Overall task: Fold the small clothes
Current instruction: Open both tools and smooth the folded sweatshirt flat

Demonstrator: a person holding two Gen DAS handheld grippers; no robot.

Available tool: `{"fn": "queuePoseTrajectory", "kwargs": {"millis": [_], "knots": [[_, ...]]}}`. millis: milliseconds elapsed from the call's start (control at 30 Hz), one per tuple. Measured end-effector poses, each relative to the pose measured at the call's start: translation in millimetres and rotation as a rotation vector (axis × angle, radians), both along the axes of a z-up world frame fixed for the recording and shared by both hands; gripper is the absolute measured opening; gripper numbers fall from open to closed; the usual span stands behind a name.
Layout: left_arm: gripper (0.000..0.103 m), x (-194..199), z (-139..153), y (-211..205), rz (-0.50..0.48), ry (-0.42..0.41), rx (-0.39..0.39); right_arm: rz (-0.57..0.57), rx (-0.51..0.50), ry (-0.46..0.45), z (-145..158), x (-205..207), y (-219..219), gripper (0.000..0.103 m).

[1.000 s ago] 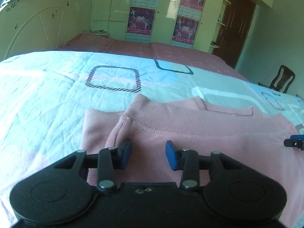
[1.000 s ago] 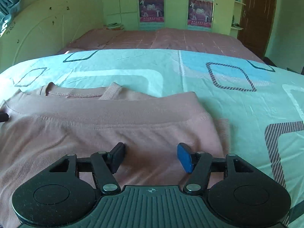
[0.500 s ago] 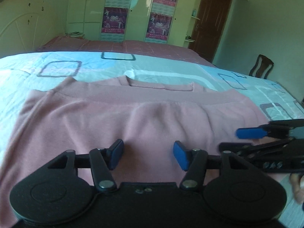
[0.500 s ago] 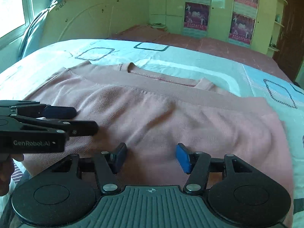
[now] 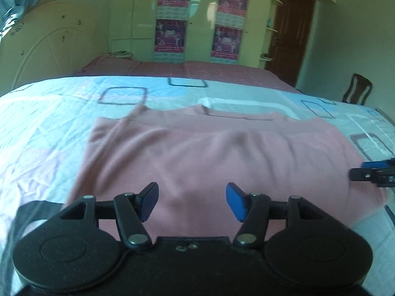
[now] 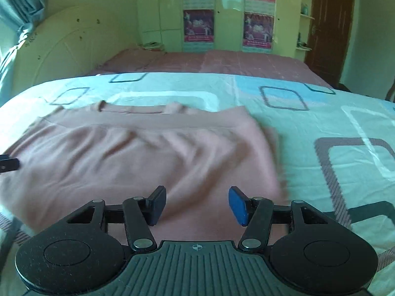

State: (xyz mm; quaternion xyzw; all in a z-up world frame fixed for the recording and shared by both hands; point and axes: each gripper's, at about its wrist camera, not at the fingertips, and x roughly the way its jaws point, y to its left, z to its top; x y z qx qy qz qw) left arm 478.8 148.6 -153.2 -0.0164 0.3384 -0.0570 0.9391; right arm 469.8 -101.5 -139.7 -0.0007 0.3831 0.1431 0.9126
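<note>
A pink top (image 5: 217, 157) lies spread on the bed (image 5: 44, 128), folded once across its width so that a ribbed hem band runs along the far edge of the upper layer, with the neckline and a strip of the lower layer showing just beyond it. The cloth is soft-looking and a little rippled, more so in the right wrist view, where shallow creases fan across the middle. The bedspread beneath it is pale blue and white with outlined squares; a plain pink cover lies farther back.

The left gripper (image 5: 191, 204) hangs over the near edge of the top with its jaws released, nothing between the blue pads (image 5: 235, 204) (the jaws have just been opening, though they have settled by now). The right gripper (image 6: 197, 206) sits over the near right part of the same top, jaws likewise parted and holding nothing; the cloth passes below the pads without being pinched. In each view the tip of the other gripper pokes in from the side, low over the top's side edge: the right one at the right border of the left wrist view, the left one at the left border of the right wrist view.

Behind the bed stand a pale cupboard wall (image 5: 138, 19) with four posters (image 5: 170, 34), a curved headboard (image 6: 74, 56), a dark wooden door (image 5: 291, 32) and a chair (image 5: 356, 88).
</note>
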Motion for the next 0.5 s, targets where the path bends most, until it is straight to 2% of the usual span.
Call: {"fn": "queuePoseTrajectory", "kwargs": {"millis": [133,167,233,333,500], "knots": [[0.059,-1,-17,-47,-0.076,0.047,0.029,0.120,-0.034,0.043,-21,-21,66,0.057],[0.059,-2,-22,-56,-0.088,0.057,0.058,0.136,-0.052,0.057,-28,-27,79,0.057],[0.059,-3,-28,-64,-0.087,0.048,0.115,0.159,-0.134,-0.002,-33,-38,95,0.057],[0.061,-6,-25,-51,-0.067,0.047,0.107,0.145,-0.101,0.033,-30,-30,76,0.057],[0.059,-20,-20,5,0.050,0.055,0.127,-0.032,-0.148,0.058,-20,-22,2,0.057]]}}
